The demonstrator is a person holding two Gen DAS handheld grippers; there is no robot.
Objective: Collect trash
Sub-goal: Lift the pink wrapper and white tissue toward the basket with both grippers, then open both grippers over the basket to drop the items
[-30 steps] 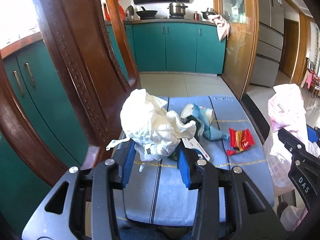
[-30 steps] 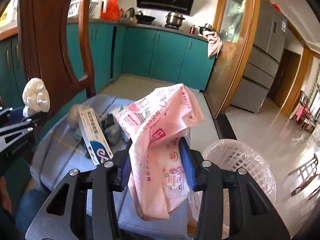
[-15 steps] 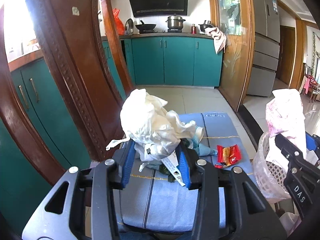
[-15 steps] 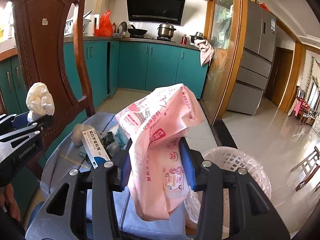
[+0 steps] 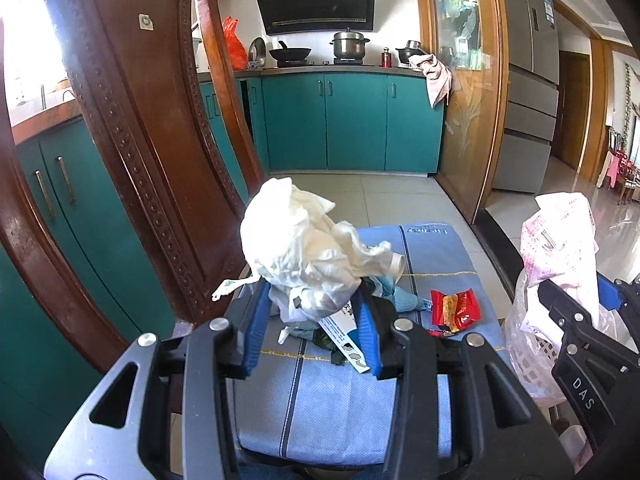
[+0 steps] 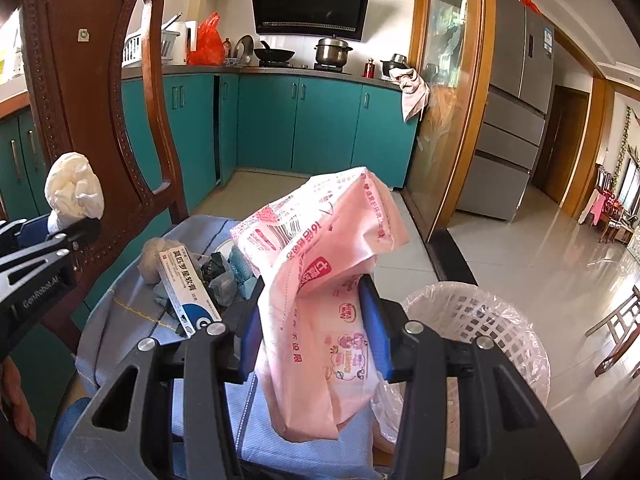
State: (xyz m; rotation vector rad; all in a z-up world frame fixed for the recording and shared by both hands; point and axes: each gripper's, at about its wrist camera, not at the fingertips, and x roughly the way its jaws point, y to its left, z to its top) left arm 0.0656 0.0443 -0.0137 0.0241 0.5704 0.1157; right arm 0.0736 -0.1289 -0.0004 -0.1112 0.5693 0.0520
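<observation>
My left gripper (image 5: pixel 312 320) is shut on a crumpled white plastic bag (image 5: pixel 308 248) and holds it above the blue chair cushion (image 5: pixel 344 400). It also shows in the right wrist view (image 6: pixel 74 192). My right gripper (image 6: pixel 314 324) is shut on a pink printed wrapper (image 6: pixel 320 280), held just left of the white lined waste basket (image 6: pixel 480 320). On the cushion lie a red snack wrapper (image 5: pixel 454 308), a white medicine box (image 6: pixel 188 292) and a heap of teal and dark scraps (image 6: pixel 228 276).
A carved wooden chair back (image 5: pixel 132 152) rises at the left of the cushion. Teal kitchen cabinets (image 5: pixel 352 124) stand behind, a wood-framed glass door (image 5: pixel 460 112) and a fridge (image 5: pixel 528 92) at the right. The tiled floor (image 6: pixel 540 248) lies around the basket.
Both grippers have risen with their loads; the cushion and trash pile sit lower in both views. The grips have not changed.
</observation>
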